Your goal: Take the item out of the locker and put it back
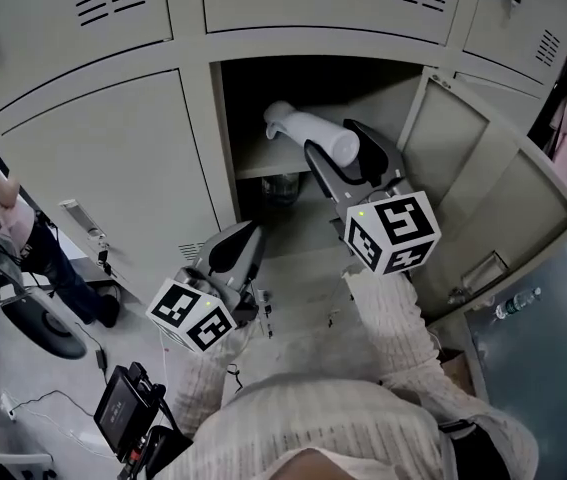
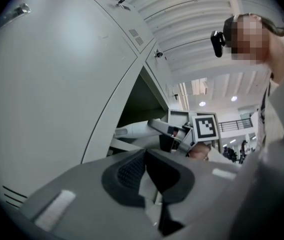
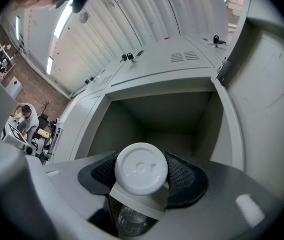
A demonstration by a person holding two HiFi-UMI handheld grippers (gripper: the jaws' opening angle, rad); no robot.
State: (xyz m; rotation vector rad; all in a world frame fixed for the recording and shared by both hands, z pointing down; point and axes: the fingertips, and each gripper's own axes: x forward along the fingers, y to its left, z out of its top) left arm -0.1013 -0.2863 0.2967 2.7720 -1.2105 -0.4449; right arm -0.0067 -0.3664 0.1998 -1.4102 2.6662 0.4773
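At locker (image 3: pixel 167 114) mouth, right gripper (image 3: pixel 143 181) clamps white bottle (image 1: pixel 303 126).

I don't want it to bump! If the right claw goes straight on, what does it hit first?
Its bottle would probably reach the locker's back wall; the way there looks free.

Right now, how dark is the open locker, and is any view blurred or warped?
Head view: the locker is dark inside, but the white bottle shows bright and sharp. Right gripper view: fisheye bows the locker walls; the bottle end is crisp, ceiling lights glare upper left. Left gripper view: heavily warped, corners black.
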